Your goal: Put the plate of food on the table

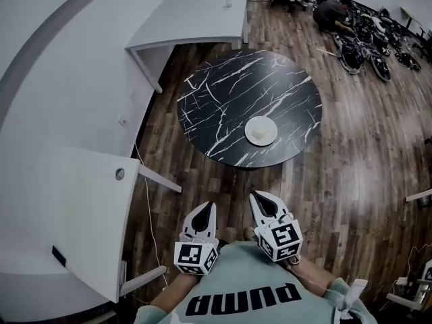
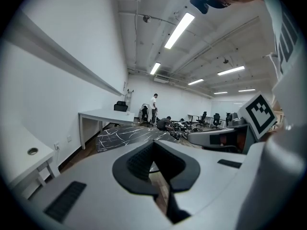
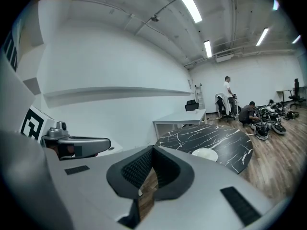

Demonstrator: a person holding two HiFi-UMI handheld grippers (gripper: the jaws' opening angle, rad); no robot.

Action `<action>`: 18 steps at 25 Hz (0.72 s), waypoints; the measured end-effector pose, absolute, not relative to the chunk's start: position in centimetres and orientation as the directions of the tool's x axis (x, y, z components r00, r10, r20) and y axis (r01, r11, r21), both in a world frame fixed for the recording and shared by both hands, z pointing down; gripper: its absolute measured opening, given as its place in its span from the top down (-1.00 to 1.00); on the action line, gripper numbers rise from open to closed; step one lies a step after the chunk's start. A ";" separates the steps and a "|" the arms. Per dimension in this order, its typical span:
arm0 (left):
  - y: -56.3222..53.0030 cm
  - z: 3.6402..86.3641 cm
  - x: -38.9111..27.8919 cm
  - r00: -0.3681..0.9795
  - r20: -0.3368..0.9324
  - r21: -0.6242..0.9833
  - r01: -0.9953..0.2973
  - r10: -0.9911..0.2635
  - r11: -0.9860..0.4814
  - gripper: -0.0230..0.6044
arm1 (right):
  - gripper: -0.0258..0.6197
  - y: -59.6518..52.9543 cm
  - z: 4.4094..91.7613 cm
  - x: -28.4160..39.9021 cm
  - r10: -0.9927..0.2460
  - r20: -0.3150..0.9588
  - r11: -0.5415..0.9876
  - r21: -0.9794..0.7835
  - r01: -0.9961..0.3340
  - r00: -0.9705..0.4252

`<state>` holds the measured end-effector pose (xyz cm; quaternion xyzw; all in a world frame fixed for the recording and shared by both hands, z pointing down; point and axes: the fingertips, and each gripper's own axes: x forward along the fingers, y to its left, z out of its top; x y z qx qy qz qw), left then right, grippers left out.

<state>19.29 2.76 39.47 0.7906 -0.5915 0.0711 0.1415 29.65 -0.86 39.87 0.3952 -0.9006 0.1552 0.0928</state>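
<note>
Plate (image 1: 260, 130): lying on table (image 1: 223, 100), toward its 5 o'clock edge | Left gripper (image 1: 206, 211), right gripper (image 1: 264, 204): at table's 6 o'clock, well apart from it, jaws together, nothing held | Progress: placement looks complete; nothing evidently left.

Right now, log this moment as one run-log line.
left gripper: shut, empty | right gripper: shut, empty | plate: on round black table, ungripped | grippers: short of table

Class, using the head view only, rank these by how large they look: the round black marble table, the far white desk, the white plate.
1. round black marble table
2. far white desk, though it lies farther from the camera
3. white plate, clearly the smallest
</note>
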 end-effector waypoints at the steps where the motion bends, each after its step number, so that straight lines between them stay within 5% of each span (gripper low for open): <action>1: 2.9 39.7 19.5 0.285 0.285 0.144 -0.957 -0.915 -0.253 0.91 | 0.90 -0.8 40.0 29.7 -0.673 0.292 0.649 -0.206 -0.732 -0.679; 18: 2.6 39.6 20.0 0.213 0.291 0.134 -0.974 -0.933 -0.181 0.91 | 0.90 -1.2 40.4 31.1 -0.639 0.309 0.690 -0.175 -0.702 -0.705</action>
